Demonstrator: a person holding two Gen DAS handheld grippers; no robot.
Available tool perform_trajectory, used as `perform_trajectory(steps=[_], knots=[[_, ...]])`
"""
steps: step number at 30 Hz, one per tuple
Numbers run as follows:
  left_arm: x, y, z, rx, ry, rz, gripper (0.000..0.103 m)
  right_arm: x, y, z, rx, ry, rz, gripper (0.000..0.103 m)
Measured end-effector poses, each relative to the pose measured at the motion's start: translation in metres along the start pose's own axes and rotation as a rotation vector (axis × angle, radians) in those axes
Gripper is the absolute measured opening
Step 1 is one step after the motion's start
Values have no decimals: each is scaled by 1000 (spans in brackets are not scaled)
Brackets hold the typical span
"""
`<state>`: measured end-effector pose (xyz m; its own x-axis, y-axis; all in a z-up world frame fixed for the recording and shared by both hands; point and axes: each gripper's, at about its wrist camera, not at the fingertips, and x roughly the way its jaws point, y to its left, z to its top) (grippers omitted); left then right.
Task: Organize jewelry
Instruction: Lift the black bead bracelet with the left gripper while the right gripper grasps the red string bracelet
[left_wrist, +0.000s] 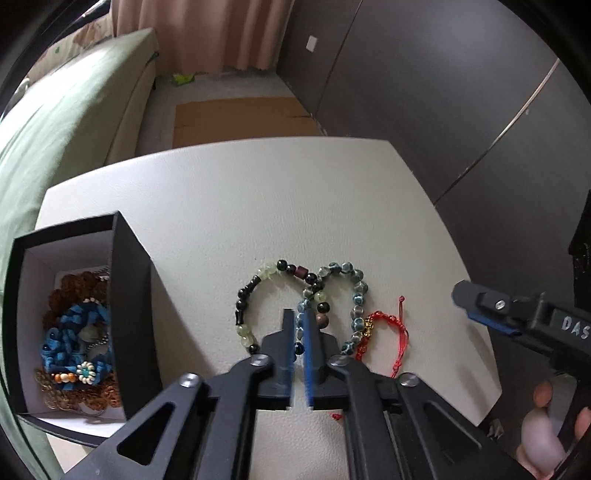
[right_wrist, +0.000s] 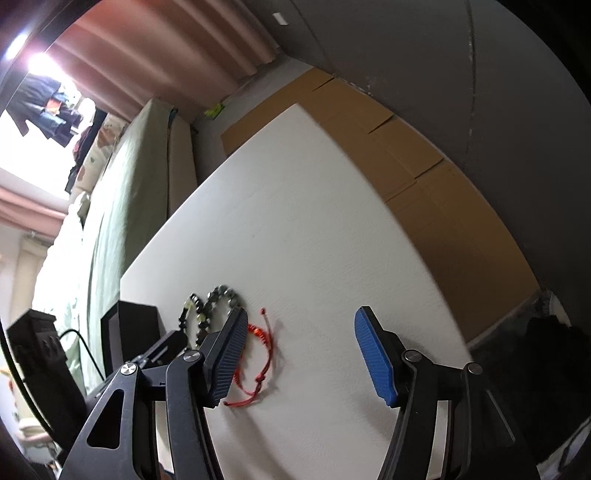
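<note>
A white table (left_wrist: 229, 206) carries a black box (left_wrist: 129, 291) at its left edge. The box stands open and holds a heap of jewelry: a blue beaded piece (left_wrist: 79, 339) on top, brown beaded strands (left_wrist: 74, 286) around it. Beside the box lie three bracelets, touching in a row: a dark-and-green bead bracelet (left_wrist: 258, 291), a blue-green bead bracelet (left_wrist: 351, 295), and a red cord bracelet (left_wrist: 391, 325). The left gripper (left_wrist: 300, 328) hangs over the bead bracelets, jaws nearly closed with a narrow gap, gripping nothing. The right gripper (right_wrist: 301, 354) is spread wide and empty near the red cord.

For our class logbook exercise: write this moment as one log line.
left claw narrowly open over beaded bracelets | right claw open, empty, near red bracelet | box part-filled
</note>
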<state>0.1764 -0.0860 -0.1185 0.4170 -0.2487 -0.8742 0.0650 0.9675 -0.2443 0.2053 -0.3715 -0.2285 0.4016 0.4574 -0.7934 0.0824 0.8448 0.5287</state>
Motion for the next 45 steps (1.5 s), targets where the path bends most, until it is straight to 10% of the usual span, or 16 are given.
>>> perform_trajectory(steps=[2,9,14,19,45], knots=[[1,-2,-1,9,-11,9,45,-1,-4,2,13,-3,3,62],[10,-19,2,52,-37,71,48,-9,-4,4,8,-18,34,62],[23,-37,-4,138,-40,151,39,-9,-7,4,13,-12,16,62],[26,-34,-8,139,-44,191,10,-13,-2,4,-11,-23,24,62],[-84,42,-5,-120,-238,30,10,39,57,-21,-301,61,-133,44]])
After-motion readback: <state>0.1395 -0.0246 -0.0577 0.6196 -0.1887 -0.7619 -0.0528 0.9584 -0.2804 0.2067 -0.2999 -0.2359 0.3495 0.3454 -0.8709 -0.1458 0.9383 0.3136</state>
